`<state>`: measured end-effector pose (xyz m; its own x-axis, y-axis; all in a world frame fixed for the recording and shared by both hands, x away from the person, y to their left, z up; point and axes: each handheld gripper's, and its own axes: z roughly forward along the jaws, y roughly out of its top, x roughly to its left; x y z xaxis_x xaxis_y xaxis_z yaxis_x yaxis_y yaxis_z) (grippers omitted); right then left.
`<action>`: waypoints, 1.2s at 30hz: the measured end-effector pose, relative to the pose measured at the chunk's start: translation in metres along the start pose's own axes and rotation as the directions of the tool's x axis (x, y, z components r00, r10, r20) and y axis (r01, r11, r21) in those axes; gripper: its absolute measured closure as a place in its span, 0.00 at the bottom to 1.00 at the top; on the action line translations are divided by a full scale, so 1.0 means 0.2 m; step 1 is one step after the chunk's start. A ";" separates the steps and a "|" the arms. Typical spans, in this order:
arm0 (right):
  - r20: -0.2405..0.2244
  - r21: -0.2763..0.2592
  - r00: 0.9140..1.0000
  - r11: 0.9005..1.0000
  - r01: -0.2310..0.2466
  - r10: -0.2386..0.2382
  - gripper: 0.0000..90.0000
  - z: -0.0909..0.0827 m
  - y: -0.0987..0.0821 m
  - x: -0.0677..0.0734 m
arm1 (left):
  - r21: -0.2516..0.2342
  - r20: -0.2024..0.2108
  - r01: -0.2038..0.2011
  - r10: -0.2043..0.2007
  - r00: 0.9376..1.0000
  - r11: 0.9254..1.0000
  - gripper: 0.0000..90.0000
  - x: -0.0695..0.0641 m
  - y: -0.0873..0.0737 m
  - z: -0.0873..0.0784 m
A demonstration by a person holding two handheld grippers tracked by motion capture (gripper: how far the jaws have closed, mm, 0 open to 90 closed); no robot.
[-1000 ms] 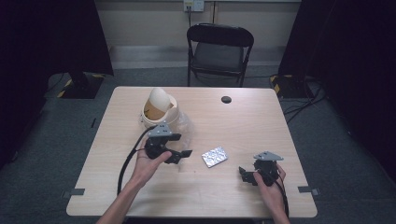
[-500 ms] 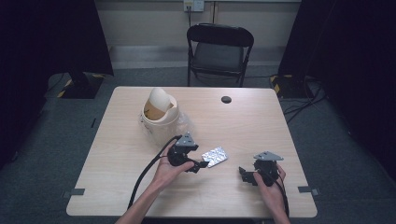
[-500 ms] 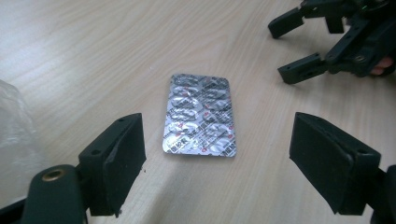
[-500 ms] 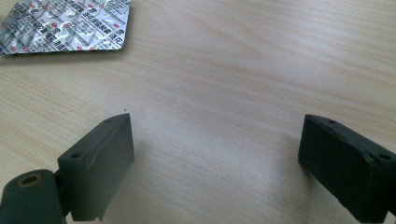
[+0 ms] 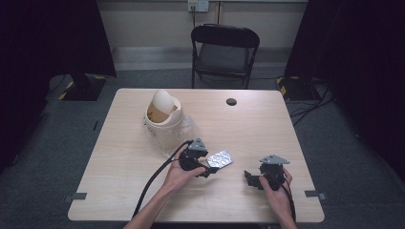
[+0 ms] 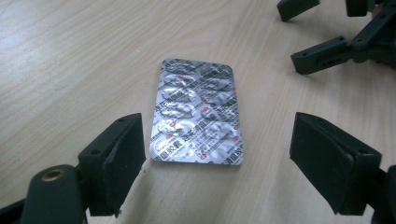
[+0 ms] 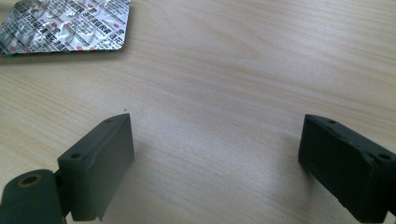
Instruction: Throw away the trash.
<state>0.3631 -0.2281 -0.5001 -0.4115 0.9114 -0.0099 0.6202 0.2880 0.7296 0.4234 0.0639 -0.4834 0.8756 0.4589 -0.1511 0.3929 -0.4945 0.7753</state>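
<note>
The silver foil blister pack of pills (image 6: 197, 114) is lying flat between our left gripper (image 6: 219, 154)'s open jaws, untouched. Our right gripper (image 7: 217, 158) is resting wide open at four o'clock of it.

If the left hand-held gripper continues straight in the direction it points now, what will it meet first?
Most likely the silver foil blister pack of pills, lying flat on the light wooden table just ahead of the left hand-held gripper. Its open jaws stand either side of the pack's near end, not touching it.
</note>
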 end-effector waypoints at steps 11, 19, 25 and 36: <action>0.000 0.000 1.000 1.000 0.000 0.000 0.10 0.00 0.00 0.00 | 0.030 -0.014 -0.014 0.014 1.000 0.999 0.21 0.01 -0.01 0.11; 0.000 0.000 1.000 1.000 0.000 0.000 0.11 0.00 0.00 0.00 | 0.053 -0.089 -0.108 0.113 0.990 0.993 0.34 -0.03 -0.01 0.12; 0.000 -0.002 1.000 1.000 0.002 -0.002 0.11 0.00 0.00 0.00 | 0.046 -0.091 -0.105 0.109 0.990 0.993 0.38 -0.03 -0.02 0.12; 0.000 0.000 1.000 1.000 0.001 -0.001 0.11 0.00 0.00 0.00 | 0.000 -0.051 -0.078 0.078 0.996 0.997 0.38 -0.03 -0.02 0.05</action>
<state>0.3630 -0.2281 -0.5001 -0.4117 0.9112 -0.0104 0.6198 0.2884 0.7299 0.4204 0.0558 -0.4923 0.8879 0.4563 -0.0587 0.3236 -0.5287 0.7847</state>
